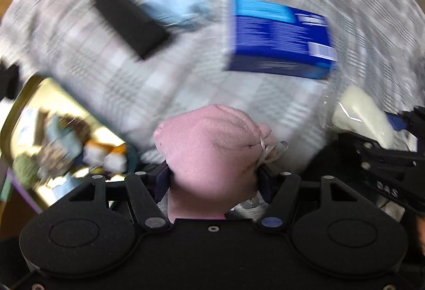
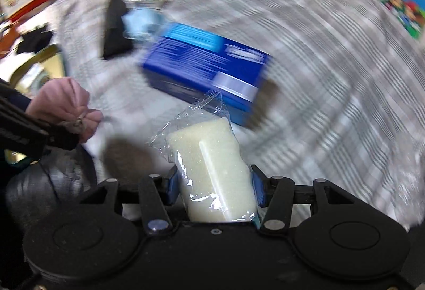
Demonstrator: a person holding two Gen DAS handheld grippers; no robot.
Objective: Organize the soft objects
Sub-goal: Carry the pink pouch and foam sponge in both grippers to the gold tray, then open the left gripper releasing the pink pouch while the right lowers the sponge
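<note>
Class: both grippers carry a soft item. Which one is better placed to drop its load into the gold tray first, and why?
Left. The left gripper, holding the pink pouch, is nearer the gold tray; the right gripper, with the wrapped sponge, is farther away.

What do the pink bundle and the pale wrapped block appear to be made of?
Pink bundle: soft matte woven fabric, judging by its fine weave, creases and gathered, ribbon-tied neck. Pale block: likely foam sponge, with a grainy, porous off-white surface, sealed in clear glossy plastic film that crinkles and glints.
</note>
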